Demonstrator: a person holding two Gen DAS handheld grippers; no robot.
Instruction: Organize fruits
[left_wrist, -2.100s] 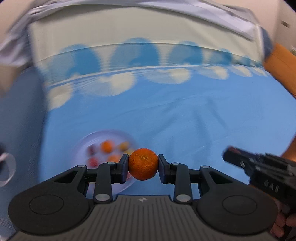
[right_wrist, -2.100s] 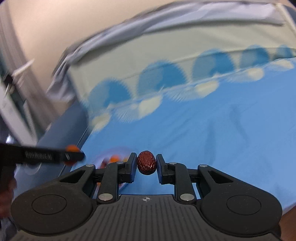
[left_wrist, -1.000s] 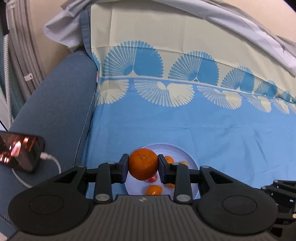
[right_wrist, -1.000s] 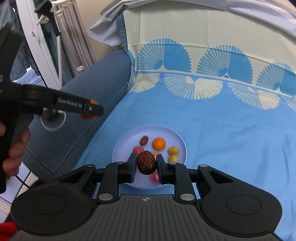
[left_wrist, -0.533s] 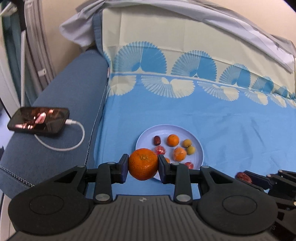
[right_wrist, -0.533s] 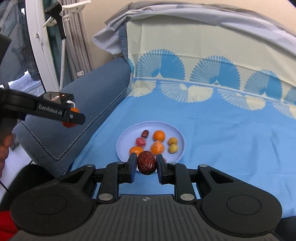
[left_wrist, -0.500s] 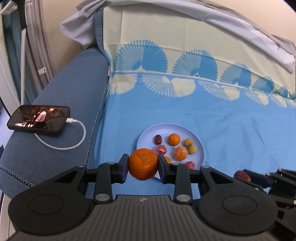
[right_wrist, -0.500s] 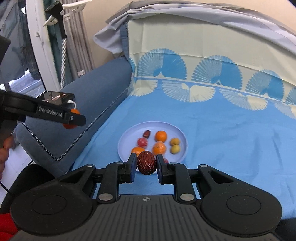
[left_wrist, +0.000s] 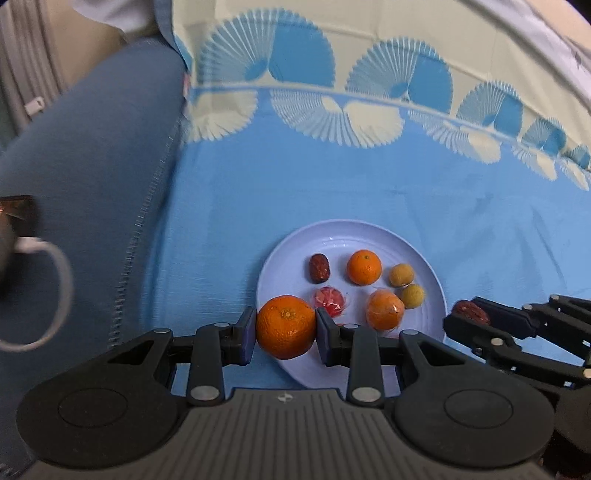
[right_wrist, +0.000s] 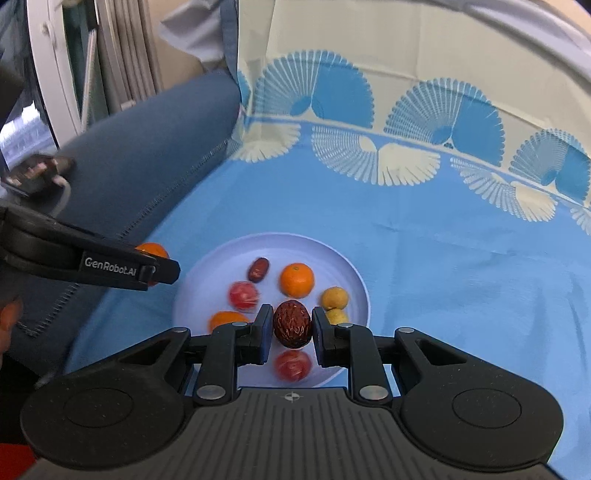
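My left gripper (left_wrist: 286, 334) is shut on a tangerine (left_wrist: 286, 326), hanging over the near left rim of a pale plate (left_wrist: 424, 266). The plate holds several small fruits: a tangerine (left_wrist: 364, 266), a wrapped tangerine (left_wrist: 384, 309), a red date (left_wrist: 319, 267), a red wrapped fruit (left_wrist: 330, 297) and two yellow-green fruits (left_wrist: 401, 274). My right gripper (right_wrist: 291, 328) is shut on a wrinkled red date (right_wrist: 291, 324) above the near part of the plate (right_wrist: 221, 266). That date (left_wrist: 471, 312) also shows at the plate's right edge in the left wrist view.
The plate lies on a blue cloth (left_wrist: 369, 199) with a fan pattern over a sofa. A dark blue armrest (left_wrist: 92, 166) rises to the left, with a phone (right_wrist: 37, 171) and white cable (left_wrist: 55, 295) on it. A hand (right_wrist: 9, 317) holds the left gripper.
Both grippers have come down and closer to the plate, which now looks larger. The tangerine and the date stay gripped. The phone has slid toward the left edge of view.
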